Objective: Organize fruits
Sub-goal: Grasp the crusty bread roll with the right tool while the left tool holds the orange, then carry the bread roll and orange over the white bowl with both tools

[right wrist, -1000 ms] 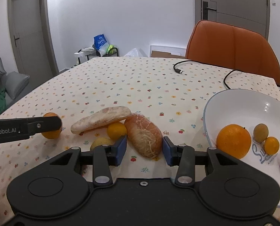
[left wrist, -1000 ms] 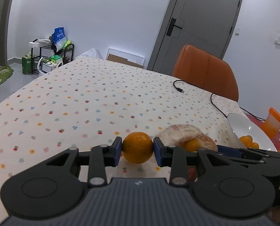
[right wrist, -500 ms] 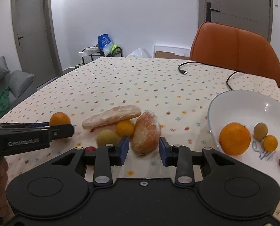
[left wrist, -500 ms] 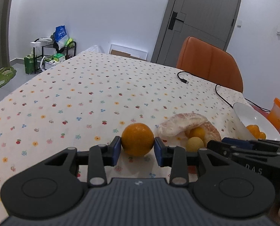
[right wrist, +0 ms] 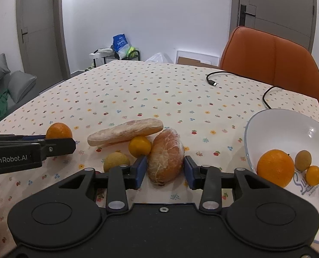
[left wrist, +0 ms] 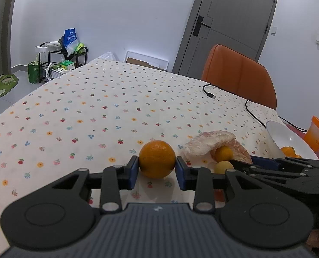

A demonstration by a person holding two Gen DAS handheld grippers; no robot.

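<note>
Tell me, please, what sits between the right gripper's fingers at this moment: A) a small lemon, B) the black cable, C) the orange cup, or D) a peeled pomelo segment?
D: in the right wrist view, the right gripper has its blue pads on either side of the peeled pomelo segment lying on the tablecloth, while the small lemon sits off to its left.

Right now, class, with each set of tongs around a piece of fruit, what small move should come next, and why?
Probably close the left tongs on the orange: its pads flank the fruit, which rests on the tablecloth. The right tongs likewise straddle a pomelo segment with a gap. Fruit already sits in the white bowl.
</note>
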